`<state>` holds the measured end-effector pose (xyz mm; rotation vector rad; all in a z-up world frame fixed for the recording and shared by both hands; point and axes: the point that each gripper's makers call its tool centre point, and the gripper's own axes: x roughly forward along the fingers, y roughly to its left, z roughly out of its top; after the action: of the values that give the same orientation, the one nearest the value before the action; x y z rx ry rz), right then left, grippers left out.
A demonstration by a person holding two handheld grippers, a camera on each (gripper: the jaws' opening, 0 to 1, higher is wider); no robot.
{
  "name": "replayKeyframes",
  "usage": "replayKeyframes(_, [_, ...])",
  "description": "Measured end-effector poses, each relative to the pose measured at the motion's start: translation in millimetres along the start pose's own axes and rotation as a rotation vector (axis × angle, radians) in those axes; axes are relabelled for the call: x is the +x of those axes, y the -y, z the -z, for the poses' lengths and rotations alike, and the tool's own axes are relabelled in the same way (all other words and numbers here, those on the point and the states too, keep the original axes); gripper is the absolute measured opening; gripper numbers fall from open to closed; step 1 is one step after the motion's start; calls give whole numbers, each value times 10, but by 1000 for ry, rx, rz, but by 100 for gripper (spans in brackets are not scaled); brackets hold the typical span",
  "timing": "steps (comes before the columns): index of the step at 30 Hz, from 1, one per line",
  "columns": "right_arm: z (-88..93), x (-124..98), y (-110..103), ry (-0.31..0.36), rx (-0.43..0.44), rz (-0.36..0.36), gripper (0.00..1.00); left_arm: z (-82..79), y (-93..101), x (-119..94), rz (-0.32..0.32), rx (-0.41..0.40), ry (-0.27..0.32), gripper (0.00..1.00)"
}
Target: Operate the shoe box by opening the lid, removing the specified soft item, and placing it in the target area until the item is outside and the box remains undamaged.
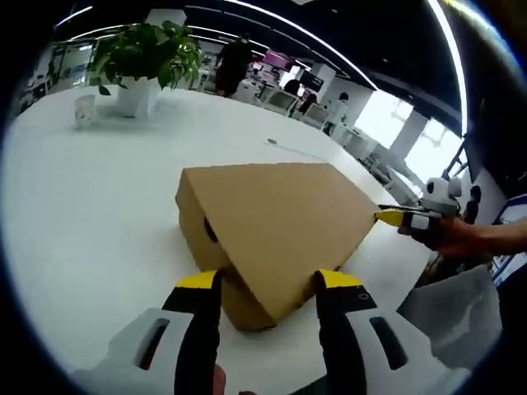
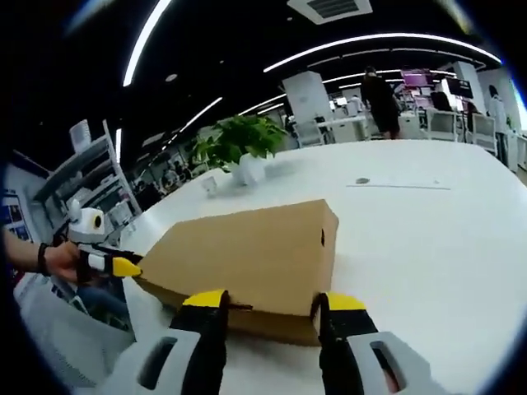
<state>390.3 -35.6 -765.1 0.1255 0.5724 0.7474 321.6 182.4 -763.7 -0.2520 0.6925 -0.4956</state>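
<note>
**Closed shoe box between two grippers on the white table**

The brown cardboard shoe box [image 1: 276, 226] lies flat on the white table [image 1: 90, 214], near the edge where the person stands, its lid down so nothing inside can be seen. The left gripper [image 1: 269, 284] has its yellow-tipped jaws spread wide, straddling one corner of the box without clamping it. The right gripper [image 2: 273, 303] is likewise released, its jaws apart at the box's long side, tips at the lid edge. A small round hole shows in an end wall of the box. Towards the table's far edge stand a potted plant [image 1: 146, 58] in a white pot and a paper cup [image 1: 85, 109] just beside it.
</note>
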Motion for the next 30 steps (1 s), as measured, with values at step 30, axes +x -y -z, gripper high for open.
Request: replayKeyframes(30, [26,-5,-37,-93,-245,15,45,20,-37,-65,-63,176,-46,44])
